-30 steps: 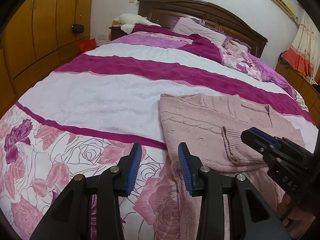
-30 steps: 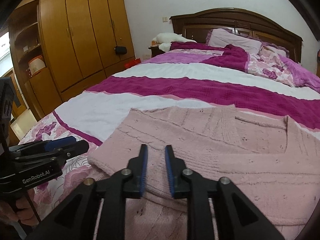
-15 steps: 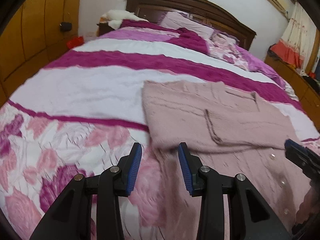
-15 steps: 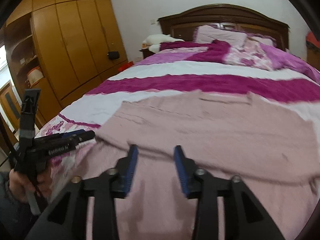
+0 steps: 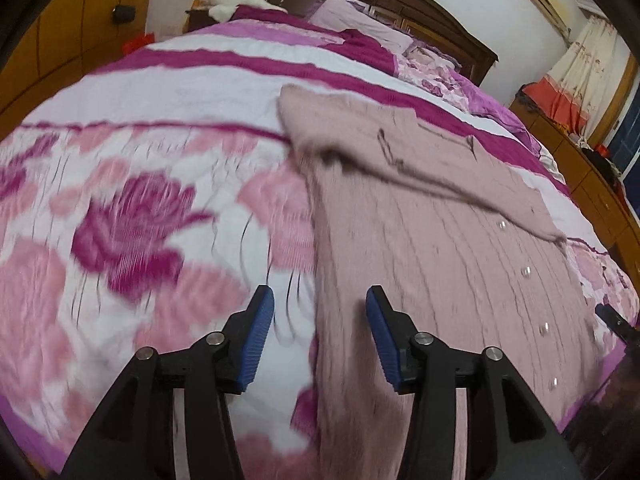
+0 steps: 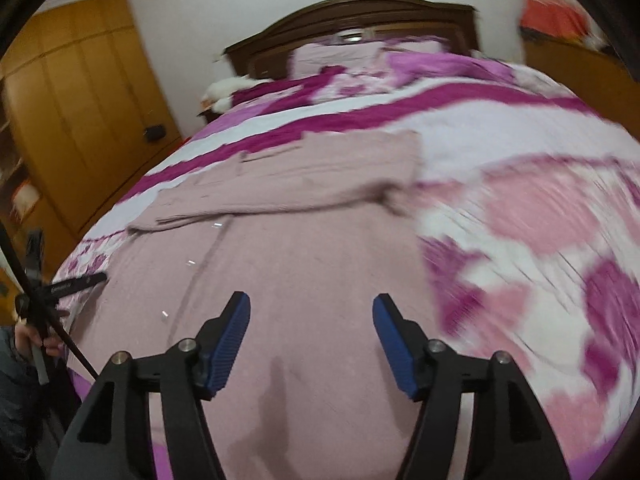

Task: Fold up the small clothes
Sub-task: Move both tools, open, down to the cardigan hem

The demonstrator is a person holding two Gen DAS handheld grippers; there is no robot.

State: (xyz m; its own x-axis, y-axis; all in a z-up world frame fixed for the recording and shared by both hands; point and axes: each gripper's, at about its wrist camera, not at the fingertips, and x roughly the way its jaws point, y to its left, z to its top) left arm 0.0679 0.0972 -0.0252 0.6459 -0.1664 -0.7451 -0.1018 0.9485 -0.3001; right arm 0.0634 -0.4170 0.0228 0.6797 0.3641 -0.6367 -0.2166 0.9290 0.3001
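Cardigan: pink knit cardigan point(image 5: 440, 240) lies flat near the foot edge of the bed point(image 5: 140, 200), sleeves already folded across the chest, hem toward the person.
Left claw: left claw point(image 5: 320, 336) has just been opening; partly spread, nothing between the pads, hanging over the cardigan's left side edge.
Right claw: right claw point(image 6: 312, 344) has just been opening; wide, empty, above the lower body.
Step, as I judge it: grip both hem corners.
Doing it well: pinch every layer at each corner, lift evenly, carry the hem to the collar, edges aligned.
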